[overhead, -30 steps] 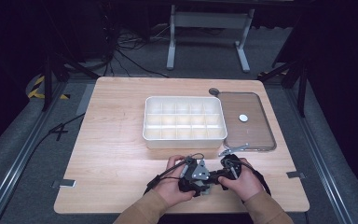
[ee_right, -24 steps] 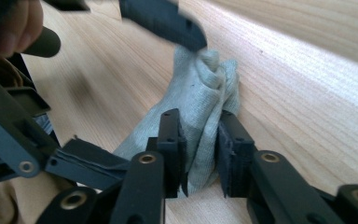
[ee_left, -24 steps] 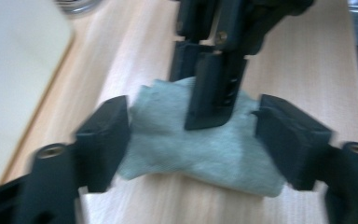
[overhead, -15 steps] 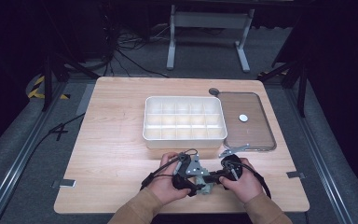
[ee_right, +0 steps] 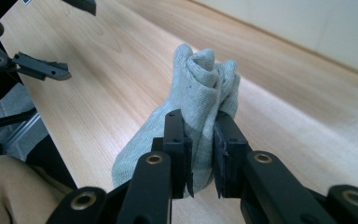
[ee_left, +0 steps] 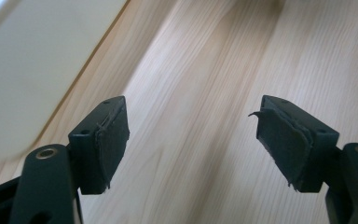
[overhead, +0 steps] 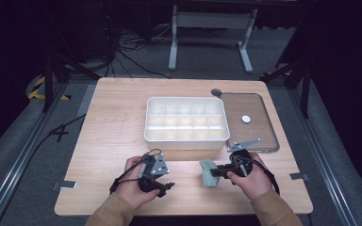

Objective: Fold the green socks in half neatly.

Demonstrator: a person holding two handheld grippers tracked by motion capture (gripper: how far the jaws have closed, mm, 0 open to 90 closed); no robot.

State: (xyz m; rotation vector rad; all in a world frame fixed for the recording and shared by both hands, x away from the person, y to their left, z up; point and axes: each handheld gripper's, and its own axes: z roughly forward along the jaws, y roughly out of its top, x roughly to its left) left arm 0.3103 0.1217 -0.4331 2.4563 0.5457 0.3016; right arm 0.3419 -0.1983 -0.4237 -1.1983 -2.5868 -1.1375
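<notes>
Drawn apart from its partner toward the lower left of the high view, the left gripper had just spread its jaws empty, leaving the right gripper alone pinching the rolled grey sock low over the tabletop, below the compartment box.

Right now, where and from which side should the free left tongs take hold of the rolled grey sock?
Probably the free rolled end of the grey knitted sock, which sticks out past the right tongs clamped on its middle. The left tongs, jaws open and nothing between them, should come from the opposite side, across the bare wooden table, closing across the roll's narrow thickness.
</notes>
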